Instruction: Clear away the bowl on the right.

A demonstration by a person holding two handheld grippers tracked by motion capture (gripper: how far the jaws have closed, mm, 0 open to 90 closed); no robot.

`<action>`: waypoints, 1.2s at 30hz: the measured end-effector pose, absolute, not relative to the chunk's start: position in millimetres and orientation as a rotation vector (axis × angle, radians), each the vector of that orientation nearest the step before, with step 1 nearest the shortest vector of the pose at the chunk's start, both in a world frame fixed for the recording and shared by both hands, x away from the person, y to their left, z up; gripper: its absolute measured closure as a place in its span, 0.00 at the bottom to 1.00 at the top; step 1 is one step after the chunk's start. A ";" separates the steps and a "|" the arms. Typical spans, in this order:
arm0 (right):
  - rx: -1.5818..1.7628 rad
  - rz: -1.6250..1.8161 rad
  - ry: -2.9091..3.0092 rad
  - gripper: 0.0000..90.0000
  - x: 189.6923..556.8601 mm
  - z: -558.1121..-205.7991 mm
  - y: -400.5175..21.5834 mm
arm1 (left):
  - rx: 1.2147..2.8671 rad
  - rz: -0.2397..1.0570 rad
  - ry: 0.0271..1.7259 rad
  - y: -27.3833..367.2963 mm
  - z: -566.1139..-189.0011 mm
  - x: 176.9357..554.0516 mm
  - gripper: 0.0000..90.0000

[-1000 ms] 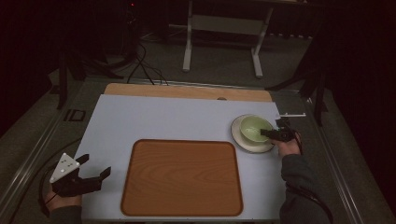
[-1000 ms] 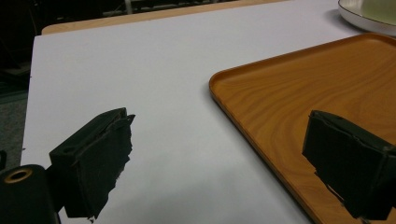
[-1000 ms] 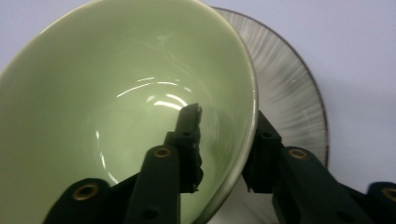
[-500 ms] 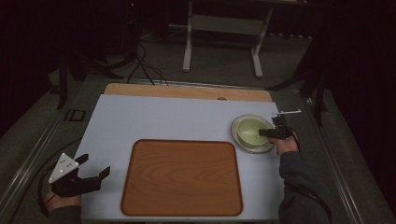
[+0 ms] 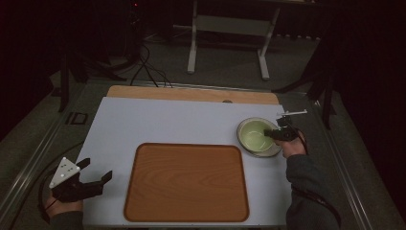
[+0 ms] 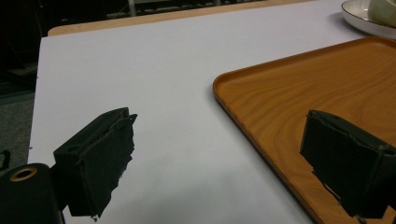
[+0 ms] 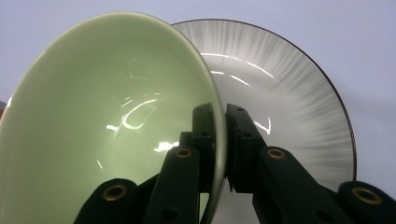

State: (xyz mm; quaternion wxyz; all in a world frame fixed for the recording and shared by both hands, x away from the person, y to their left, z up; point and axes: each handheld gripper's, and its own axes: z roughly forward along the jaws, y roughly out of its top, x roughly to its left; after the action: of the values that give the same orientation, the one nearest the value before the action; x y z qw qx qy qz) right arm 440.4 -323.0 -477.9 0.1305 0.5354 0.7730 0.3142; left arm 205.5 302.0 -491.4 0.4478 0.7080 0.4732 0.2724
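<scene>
Gripping: right tool [image 5: 274,134] is clenched on the rim of the bowl [image 5: 253,135], one jaw inside the rim, one outside, as the right gripper view shows.
Bowl: pale green [image 7: 107,121], tilted in the right gripper view, at the right side of the worktop [image 5: 158,124], over the plate [image 5: 268,151].
Plate: white with grey streaks and a dark rim [image 7: 289,93], lying flat on the worktop under and behind the bowl; whether the bowl's base touches it I cannot tell.
Tray: brown wood tray [image 5: 186,184], bare, at the near middle of the worktop; its near edge lies close to the worktop's near edge.
Tray to plate: the tray's far right corner is just beside the plate, with a thin strip of worktop between.
Open room: the far half and the left strip of the worktop are bare white; a wood strip [image 5: 191,93] runs along the far edge.
Right edge: the plate sits near the worktop's right edge, and the right hand [image 5: 289,146] hangs over that edge.
Left tool: released, jaws wide apart, holding nothing [image 5: 93,175]; it hovers at the near left corner, just off the tray's left edge.
Left gripper view: one jaw is above bare worktop [image 6: 140,93], the other above the tray's rim [image 6: 243,107]; the plate's edge [image 6: 359,21] shows at the far right.
</scene>
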 end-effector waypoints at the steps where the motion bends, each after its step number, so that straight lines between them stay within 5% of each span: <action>1: 1.553 0.911 2.245 0.92 440.2 -477.0 -322.3 | 1.752 0.674 1.172 302.0 -491.4 205.5 0.11; 36: 1.388 0.994 2.266 0.92 431.1 -441.4 -298.4 | 1.749 0.681 1.174 302.9 -490.8 204.8 0.11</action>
State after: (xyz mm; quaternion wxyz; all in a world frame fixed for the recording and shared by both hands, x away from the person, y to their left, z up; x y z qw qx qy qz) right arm 431.1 -298.4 -441.4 0.1517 0.4836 0.7894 0.3464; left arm 204.8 302.9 -490.8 0.4476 0.7064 0.4742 0.2752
